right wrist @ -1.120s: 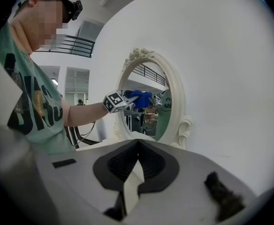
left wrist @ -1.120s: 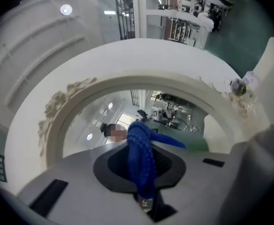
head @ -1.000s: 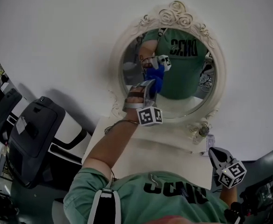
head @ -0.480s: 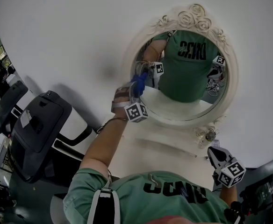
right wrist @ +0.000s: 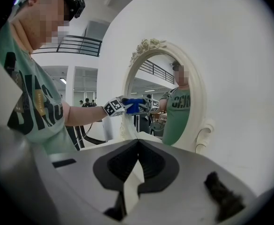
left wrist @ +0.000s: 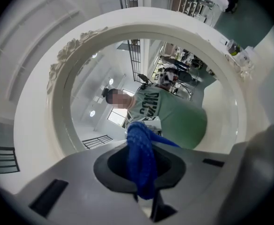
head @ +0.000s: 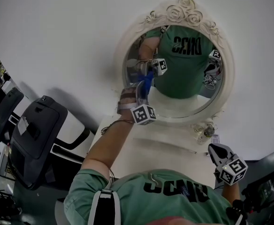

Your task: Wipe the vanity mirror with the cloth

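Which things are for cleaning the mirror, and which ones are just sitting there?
For the job: oval cream-framed vanity mirror with carved roses; blue cloth; left gripper, shut on it.
Just about: black padded chair; small bottle by the mirror's foot; right gripper, shut and empty.

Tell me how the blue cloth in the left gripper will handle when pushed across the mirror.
The blue knitted cloth is probably floppy: it bunches into a wad between the left gripper fingers. Pressed on the oval white-framed mirror, it likely squashes and drags rather than sliding stiffly. It looks light, so the pinch should hold.
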Available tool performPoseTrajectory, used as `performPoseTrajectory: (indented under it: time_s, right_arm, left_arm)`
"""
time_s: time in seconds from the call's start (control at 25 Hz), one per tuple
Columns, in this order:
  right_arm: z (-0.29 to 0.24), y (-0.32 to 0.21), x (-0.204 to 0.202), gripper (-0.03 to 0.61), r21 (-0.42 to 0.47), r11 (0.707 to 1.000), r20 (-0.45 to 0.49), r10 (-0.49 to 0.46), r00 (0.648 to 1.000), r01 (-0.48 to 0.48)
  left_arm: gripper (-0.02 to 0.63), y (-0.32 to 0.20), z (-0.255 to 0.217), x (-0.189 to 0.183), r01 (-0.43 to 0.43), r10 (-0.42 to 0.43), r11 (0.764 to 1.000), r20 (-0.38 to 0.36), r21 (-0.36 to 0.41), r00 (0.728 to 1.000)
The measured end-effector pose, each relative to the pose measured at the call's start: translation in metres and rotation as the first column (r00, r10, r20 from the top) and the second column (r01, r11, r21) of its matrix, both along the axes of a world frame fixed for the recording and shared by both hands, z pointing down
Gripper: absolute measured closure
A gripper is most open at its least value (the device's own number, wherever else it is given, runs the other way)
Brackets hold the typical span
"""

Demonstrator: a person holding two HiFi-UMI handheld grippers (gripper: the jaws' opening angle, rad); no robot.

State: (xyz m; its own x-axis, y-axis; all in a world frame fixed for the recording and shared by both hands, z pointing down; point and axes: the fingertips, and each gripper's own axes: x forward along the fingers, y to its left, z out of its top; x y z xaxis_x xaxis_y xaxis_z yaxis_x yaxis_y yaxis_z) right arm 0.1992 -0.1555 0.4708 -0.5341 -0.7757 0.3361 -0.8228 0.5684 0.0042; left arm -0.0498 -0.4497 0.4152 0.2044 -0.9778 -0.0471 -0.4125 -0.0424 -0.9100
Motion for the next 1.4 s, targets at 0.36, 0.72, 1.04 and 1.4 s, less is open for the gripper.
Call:
performPoseTrajectory:
  time_s: [0.36,0.72,1.04,1.4]
  right_arm:
    - [0.008,0.023,0.032,0.566,-0.005,0.997,0.023,0.080,0.996,-0.080]
    - [0.017,0.066,0.088,0.566,-0.018,0.973,0.049,0.231,0.972,-0.230]
    - [0.017,0.077,0.099,0.568,-0.014,0.970,0.064,0.243,0.968,-0.243]
    - [0.003,0.043,0.046,0.567,0.003,0.994,0.025,0.107,0.994,-0.107]
  left_arm:
    - [0.563,0.045,-0.015,0.159,-0.258,0.253,0.964,0.082,0.059,0.964]
    - [0.563,0.093,0.002,0.324,-0.475,0.458,0.879,0.195,0.047,0.867]
    - [0.563,0.096,0.000,0.330,-0.491,0.479,0.871,0.187,0.024,0.858]
    - [0.562,0.064,-0.020,0.171,-0.330,0.328,0.943,0.055,0.043,0.943]
